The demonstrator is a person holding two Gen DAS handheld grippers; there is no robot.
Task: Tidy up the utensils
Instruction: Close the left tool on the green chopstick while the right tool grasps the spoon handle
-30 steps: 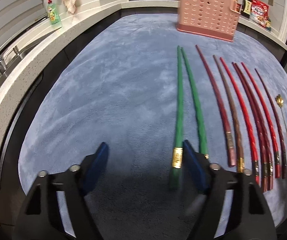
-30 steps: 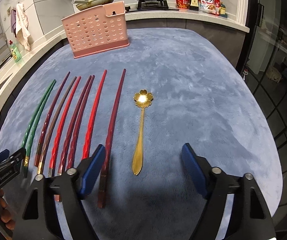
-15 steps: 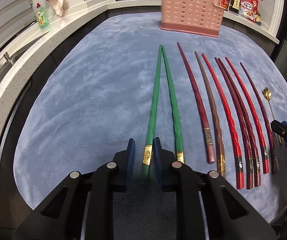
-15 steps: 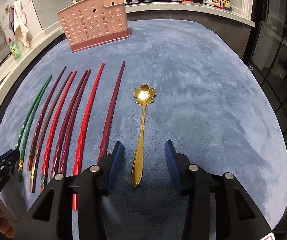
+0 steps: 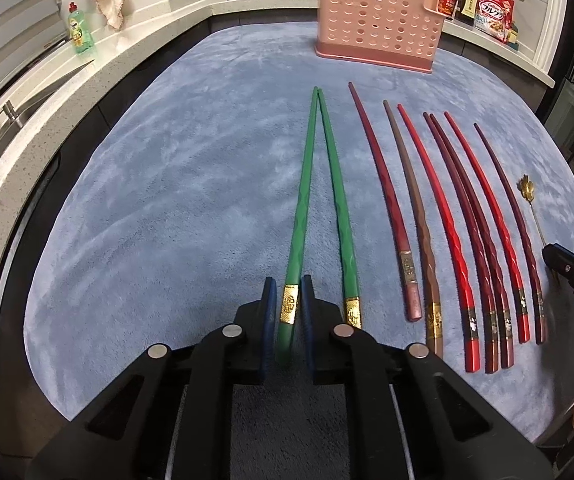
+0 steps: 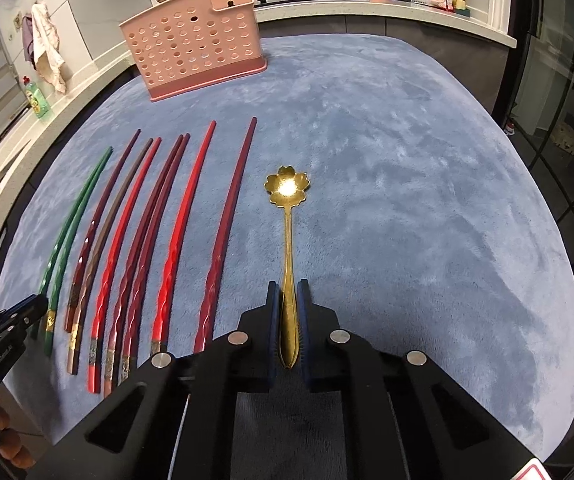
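A second ago both claws gaped; now the left gripper [image 5: 287, 312] is clenched on the left green chopstick [image 5: 301, 220] near its gold band, and the right gripper [image 6: 288, 322] is closing on the gold spoon [image 6: 288, 248], its handle between the pads. The red chopsticks [image 5: 439, 220] lie between them. Bare blue mat [image 6: 407, 200] stretches wide to the right. The pink holder [image 6: 195, 48] stands at the far edge, before the kitchen counter [image 6: 367, 2].

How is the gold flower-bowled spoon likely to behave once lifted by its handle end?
The gold flower-bowled metal spoon probably stays rigid. Gripped at its handle end by the right gripper, whose jaws are closing, it may droop bowl-first. Its polished surface could slip.
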